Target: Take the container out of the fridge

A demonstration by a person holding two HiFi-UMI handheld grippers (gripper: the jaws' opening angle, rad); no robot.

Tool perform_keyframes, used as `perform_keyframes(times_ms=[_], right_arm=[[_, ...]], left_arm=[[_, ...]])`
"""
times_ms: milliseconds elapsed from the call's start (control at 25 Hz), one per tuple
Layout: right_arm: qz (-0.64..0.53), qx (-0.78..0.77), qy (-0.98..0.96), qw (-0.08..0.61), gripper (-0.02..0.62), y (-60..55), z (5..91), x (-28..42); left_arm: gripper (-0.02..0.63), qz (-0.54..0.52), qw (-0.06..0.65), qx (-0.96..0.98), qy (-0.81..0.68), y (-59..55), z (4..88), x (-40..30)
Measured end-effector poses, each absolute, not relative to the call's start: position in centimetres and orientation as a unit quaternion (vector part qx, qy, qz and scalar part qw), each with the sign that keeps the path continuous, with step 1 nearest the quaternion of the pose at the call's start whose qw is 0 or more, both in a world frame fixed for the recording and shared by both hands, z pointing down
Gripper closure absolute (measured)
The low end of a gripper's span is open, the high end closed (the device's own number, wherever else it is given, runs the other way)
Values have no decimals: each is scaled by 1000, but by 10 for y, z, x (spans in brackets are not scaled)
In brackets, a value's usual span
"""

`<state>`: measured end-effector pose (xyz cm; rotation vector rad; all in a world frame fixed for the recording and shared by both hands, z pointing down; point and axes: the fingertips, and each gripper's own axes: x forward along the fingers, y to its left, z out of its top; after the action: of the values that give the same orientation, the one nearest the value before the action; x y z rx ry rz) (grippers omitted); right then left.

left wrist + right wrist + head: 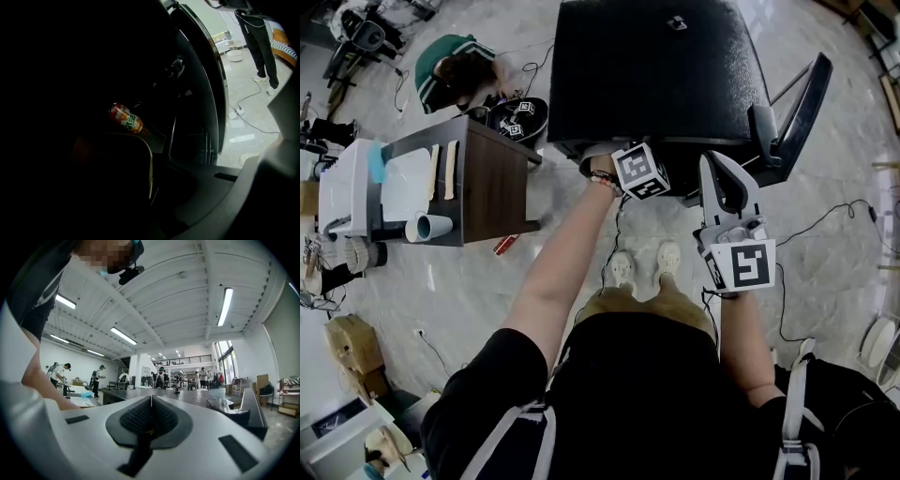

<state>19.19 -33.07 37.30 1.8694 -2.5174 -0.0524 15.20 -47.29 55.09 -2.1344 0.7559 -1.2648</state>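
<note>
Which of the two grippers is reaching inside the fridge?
The left gripper, its tip out of sight inside the black fridge; the right gripper is held outside, beside the open door.

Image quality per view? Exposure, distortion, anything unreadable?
Head view: evenly lit, wide-angle bend at edges; the black fridge top shows little detail. Left gripper view: badly underexposed inside the fridge, only an orange-labelled bottle and the bright floor at right read. Right gripper view: well lit, strong fisheye curve, ceiling lights glaring.
</note>
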Motion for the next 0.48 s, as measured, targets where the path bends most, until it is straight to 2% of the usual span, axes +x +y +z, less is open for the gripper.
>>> perform_keyframes(times_ms=[480], right_arm=[[-18,597,-802,1,558,-335,372,185]], left_arm=[[580,-470,270,-795,273,-471,551,151]])
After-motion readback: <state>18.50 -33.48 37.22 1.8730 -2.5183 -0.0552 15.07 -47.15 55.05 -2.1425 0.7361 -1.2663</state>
